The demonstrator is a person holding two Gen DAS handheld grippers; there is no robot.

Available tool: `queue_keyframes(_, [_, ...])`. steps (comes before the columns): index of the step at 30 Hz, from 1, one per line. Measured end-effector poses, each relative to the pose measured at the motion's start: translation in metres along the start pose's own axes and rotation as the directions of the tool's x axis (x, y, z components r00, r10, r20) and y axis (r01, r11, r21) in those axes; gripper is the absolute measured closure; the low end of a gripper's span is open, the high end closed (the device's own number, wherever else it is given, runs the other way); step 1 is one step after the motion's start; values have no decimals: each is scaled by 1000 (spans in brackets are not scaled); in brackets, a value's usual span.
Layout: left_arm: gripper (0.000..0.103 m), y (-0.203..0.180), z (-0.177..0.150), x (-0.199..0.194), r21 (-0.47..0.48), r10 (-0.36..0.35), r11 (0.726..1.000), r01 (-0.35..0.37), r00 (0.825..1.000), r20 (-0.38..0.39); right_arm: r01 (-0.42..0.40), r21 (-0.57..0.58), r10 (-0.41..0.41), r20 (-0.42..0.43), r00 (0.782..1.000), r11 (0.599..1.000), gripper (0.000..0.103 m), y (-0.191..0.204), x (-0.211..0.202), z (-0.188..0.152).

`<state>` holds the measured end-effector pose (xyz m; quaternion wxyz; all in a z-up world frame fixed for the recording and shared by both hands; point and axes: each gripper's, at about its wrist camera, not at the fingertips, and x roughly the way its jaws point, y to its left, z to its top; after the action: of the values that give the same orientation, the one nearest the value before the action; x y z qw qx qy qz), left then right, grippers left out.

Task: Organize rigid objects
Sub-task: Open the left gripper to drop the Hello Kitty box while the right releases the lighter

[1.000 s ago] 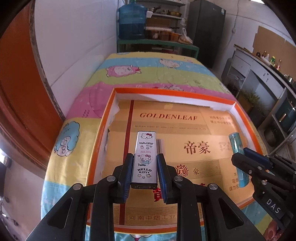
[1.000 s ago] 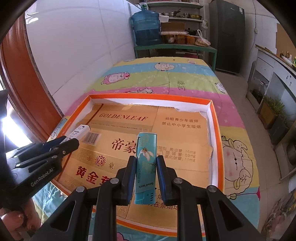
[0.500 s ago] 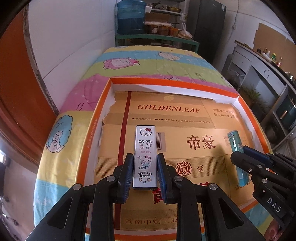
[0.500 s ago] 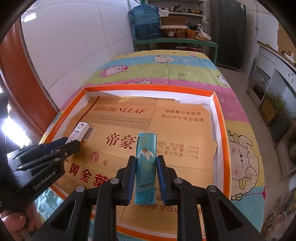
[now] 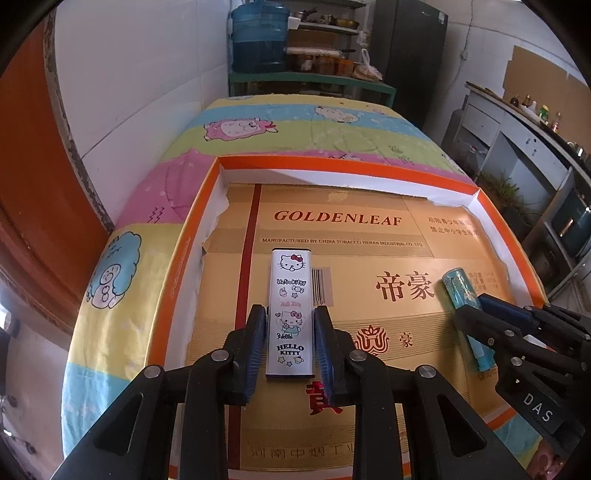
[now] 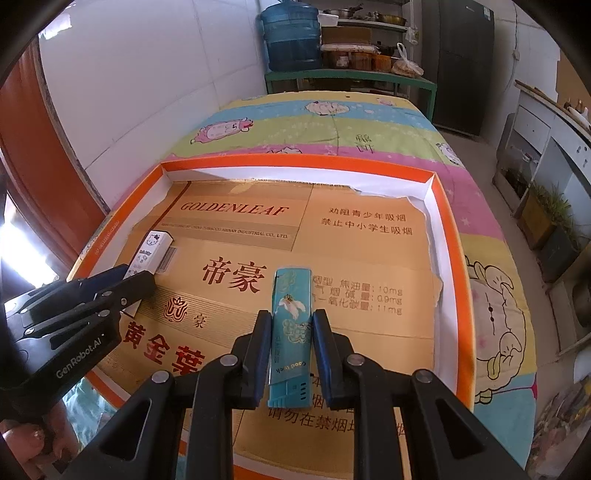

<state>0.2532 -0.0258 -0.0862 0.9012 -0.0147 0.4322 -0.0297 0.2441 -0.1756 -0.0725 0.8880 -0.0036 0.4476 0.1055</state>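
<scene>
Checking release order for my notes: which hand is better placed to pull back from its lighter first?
Left, probably. The left gripper has jaws that have just been opening, with gaps beside the Hello Kitty lighter lying flat on the cardboard. The right gripper is clamped on the teal lighter.

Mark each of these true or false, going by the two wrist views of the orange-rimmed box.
1. The white Hello Kitty lighter lies between the left gripper's fingers, whose jaws have just been opening. True.
2. The teal flower-print lighter stands upright on the striped cartoon bedspread. False: it lies inside the shallow orange-rimmed cardboard box, between the right gripper's fingers.
3. The gold liner in the box reads GOLDENLEAF. True.
4. The blue water jug sits inside the box. False: it stands on the green shelf unit beyond the bed.
5. Both lighters lie in one box. True.
</scene>
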Motion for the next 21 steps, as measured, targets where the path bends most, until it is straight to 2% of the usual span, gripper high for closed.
queue_keyframes(4, [52, -5, -1, 0, 50, -31, 998, 31, 999, -13, 2, -3, -2, 5, 1000, 1000, 80, 0, 1, 0])
queue_keyframes(10, [49, -3, -8, -2, 62, -62, 996, 60, 998, 28, 9, -8, -9, 16, 1000, 1000, 79, 2, 0, -2])
queue_keyframes(14, [49, -6, -9, -2, 86, -43, 995, 41, 999, 28, 12, -14, -12, 20, 1000, 1000, 74, 4, -1, -3])
queue_keyframes(18, [49, -8, -9, -2, 99, -36, 995, 33, 999, 38, 19, -19, -19, 22, 1000, 1000, 51, 7, -1, -4])
queue_keyframes(21, [49, -6, -8, -4, 94, -36, 995, 31, 998, 47, 31, -15, -31, 31, 999, 999, 50, 7, -3, -6])
